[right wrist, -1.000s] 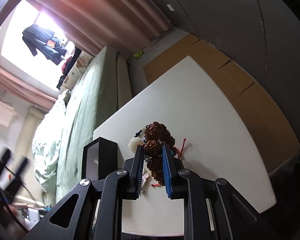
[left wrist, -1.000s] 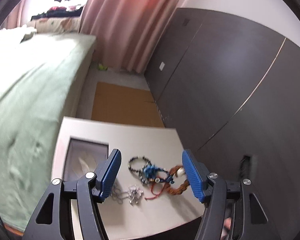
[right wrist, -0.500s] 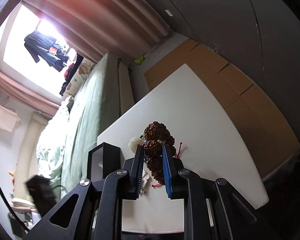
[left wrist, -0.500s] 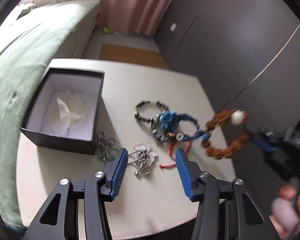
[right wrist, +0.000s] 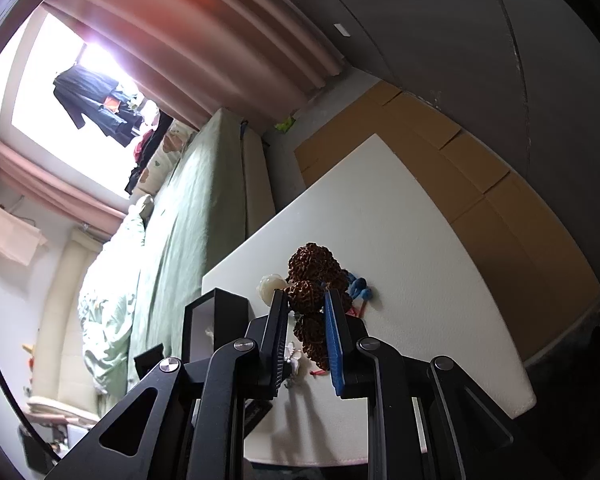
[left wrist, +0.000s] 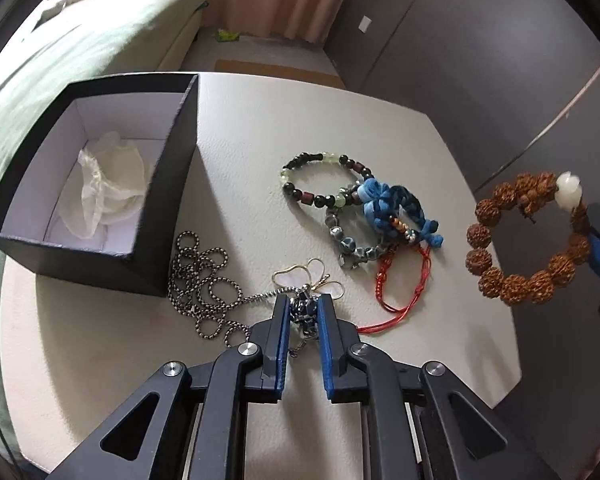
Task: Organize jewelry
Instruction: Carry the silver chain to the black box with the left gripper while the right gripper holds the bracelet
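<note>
In the left wrist view, the left gripper (left wrist: pixel 305 312) is clamped on the dark pendant (left wrist: pixel 304 310) of the ball chain necklace (left wrist: pixel 198 280), which lies coiled on the white table (left wrist: pixel 260 128) just right of the open black box (left wrist: pixel 168 184). Farther right lie beaded bracelets (left wrist: pixel 320 180), a blue knotted bracelet (left wrist: pixel 392 204) and a red cord (left wrist: pixel 400 292).

In the right wrist view, the right gripper (right wrist: pixel 306 300) is closed on the brown seed bracelet (right wrist: pixel 310 264), held above the table's near edge.
</note>
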Demonstrator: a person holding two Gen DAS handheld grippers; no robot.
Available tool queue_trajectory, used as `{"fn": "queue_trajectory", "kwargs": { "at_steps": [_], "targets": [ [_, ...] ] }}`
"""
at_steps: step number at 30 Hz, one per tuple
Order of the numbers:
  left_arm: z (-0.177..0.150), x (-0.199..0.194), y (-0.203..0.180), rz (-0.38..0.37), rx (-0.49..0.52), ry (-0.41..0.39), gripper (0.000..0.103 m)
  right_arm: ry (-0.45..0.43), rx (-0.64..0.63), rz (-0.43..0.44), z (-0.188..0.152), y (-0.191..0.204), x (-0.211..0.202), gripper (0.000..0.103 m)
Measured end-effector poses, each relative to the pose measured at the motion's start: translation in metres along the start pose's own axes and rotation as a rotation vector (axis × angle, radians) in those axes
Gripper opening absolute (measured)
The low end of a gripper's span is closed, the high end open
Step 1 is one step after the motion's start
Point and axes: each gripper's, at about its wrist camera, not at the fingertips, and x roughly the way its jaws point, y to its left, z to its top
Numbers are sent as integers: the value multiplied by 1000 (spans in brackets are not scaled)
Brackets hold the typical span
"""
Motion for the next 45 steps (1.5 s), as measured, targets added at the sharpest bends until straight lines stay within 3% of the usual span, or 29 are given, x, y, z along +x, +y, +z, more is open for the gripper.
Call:
{"fn": "queue_trajectory", "kwargs": {
  "at_steps": [9,18,39,45],
  "targets": [
    [16,-50,0,-32,17,-80,13,5,-8,7,-4,7,0,20],
    [49,-125,1,-54,36,-206,13,0,-44,51,-9,22,0,20],
    [135,-294,-10,-11,83,-518,13,24,-98,114,-6,53,24,20],
    [151,-322,-17,8,107,-571,13,32,-111,115,-4,57,32,20]
  ]
}}
